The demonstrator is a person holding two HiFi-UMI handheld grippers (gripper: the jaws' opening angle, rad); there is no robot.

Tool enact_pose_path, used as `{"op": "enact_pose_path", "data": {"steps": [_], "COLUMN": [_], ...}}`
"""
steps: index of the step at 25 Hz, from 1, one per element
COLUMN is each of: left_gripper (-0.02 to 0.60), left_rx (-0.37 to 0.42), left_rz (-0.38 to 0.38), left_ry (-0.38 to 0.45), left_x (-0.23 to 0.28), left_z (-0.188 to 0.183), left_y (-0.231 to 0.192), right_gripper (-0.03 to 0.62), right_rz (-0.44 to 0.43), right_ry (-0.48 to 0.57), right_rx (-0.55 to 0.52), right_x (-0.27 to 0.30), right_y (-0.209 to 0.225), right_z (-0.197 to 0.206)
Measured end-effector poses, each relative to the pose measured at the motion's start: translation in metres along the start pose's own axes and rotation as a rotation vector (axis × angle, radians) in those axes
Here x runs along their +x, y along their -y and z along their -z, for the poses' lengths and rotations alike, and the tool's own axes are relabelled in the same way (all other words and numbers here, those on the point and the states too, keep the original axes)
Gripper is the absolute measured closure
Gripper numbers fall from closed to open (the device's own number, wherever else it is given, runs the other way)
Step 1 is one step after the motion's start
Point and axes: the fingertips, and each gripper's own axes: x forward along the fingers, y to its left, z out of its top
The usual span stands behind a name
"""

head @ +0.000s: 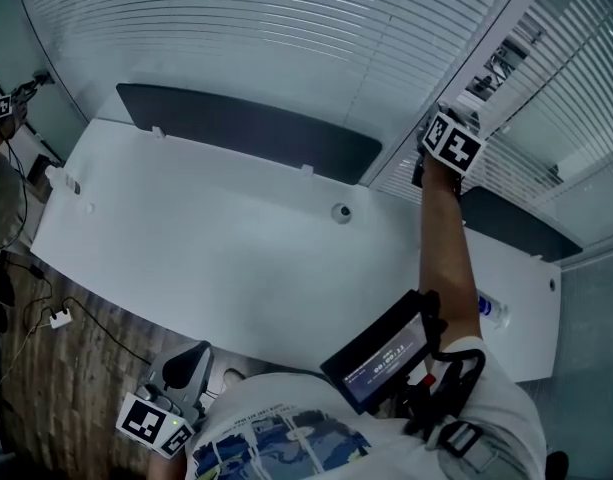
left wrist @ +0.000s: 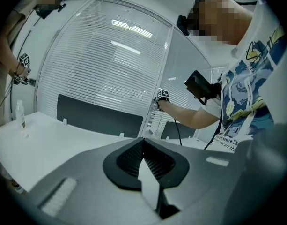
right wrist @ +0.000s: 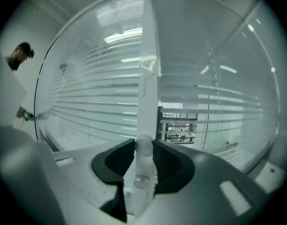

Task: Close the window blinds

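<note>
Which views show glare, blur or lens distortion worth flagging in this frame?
Right gripper view: strong fisheye bend, ceiling-light glare on the window, wand between the fingers blurred. Left gripper view: dark vignette corners, light reflections on the blinds. Head view: even light, blinds bowed into curves.

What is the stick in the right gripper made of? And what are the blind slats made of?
The stick, pinched in the right gripper, looks like see-through, slightly frosted plastic: light comes through it, and its rounded end is smooth and shiny. The slats look thin, white and smooth with a faint sheen. They may be painted metal or plastic; the look doesn't tell which.
</note>
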Motion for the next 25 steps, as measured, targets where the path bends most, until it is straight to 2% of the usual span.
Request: {"op": "enact_pose_path", "data": {"steps": [3,4,5,6,9,10,13,15,17,19,25], "left_gripper": [0.58,0.58,0.58,0.58,0.58,0.58,0.58,0.58,0.58,0.58,0.58], "left_rx": [0.004,0.006,0.009,0.011,0.01,0.01,0.014,0.011,0.005,0.003,0.002], "left_rz": [0.002,0.003,0.003,0.003,0.001,0.001,0.009,0.014,0.016,0.017,0.017], "left_ry": [0.0,0.0,0.001,0.002,0.005,0.004,0.001,0.001,0.001,0.002,0.012], "left_x": [0.0,0.0,-0.001,-0.001,-0.002,-0.002,-0.001,0.0,0.0,0.001,0.003], "left_z": [-0.001,-0.002,-0.002,-0.003,-0.003,-0.003,-0.004,-0.004,-0.003,-0.003,-0.003], "left_y": [0.0,0.0,0.0,-0.001,-0.002,-0.002,0.0,0.001,0.001,0.001,0.0], "right_gripper": [0.47,0.47,0.47,0.47,0.467,0.467,0.467,0.467,0.467,0.468,0.47], "right_rz": [0.059,0.05,0.019,-0.035,-0.238,-0.284,-0.357,-0.39,-0.391,-0.35,-0.143], "right_ry": [0.015,0.032,0.051,0.07,0.099,0.102,0.104,0.1,0.092,0.082,0.046], "right_rx": [-0.162,-0.153,-0.084,0.05,0.623,0.772,1.049,1.159,1.142,1.031,0.492], "right_x": [0.0,0.0,0.0,0.001,0.004,0.005,0.007,0.008,0.008,0.008,0.003], "right_y": [-0.003,-0.004,-0.003,-0.001,0.004,0.005,0.009,0.012,0.014,0.014,0.006], "right_z": [0.0,-0.001,0.0,0.001,0.007,0.009,0.01,0.01,0.01,0.01,0.002]}}
